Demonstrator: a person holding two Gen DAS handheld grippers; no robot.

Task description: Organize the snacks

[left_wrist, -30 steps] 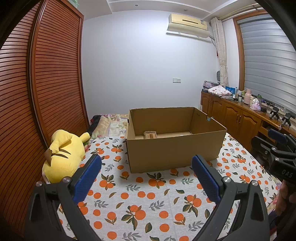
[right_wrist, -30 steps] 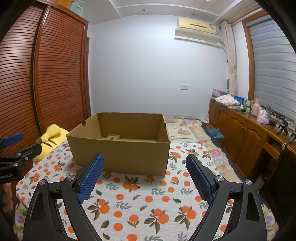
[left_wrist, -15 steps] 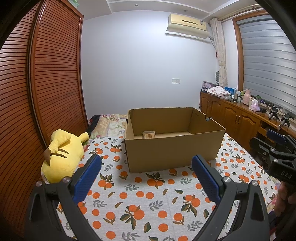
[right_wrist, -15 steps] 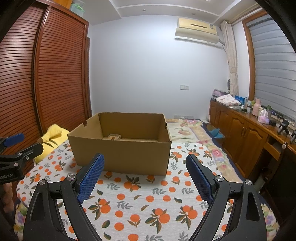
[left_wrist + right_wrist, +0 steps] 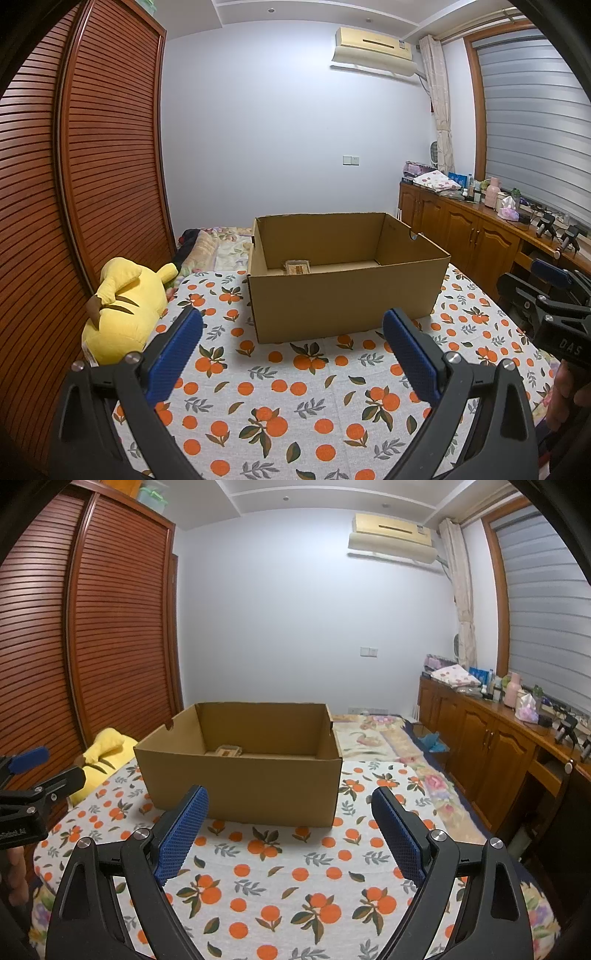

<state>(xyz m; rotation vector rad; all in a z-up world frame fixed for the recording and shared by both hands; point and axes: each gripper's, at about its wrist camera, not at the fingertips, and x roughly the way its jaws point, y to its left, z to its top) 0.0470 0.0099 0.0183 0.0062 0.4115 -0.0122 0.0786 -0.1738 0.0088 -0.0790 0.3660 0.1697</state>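
Hovering at the near end of the cloth (image 5: pixel 280 398) with left gripper (image 5: pixel 291 350) and right gripper (image 5: pixel 290 825) both spread wide and empty, facing the box (image 5: pixel 343 299). Probably between picks: one snack (image 5: pixel 296 266) on the box floor by the far wall, no others visible. Plenty of bare cloth in front; box walls and plush (image 5: pixel 123 306) on the left to steer round.

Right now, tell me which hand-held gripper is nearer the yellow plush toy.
Left. The left hand-held gripper hovers open over the cloth with the yellow plush toy just off its left finger. The right hand-held gripper is farther away, on the other side of the left one.
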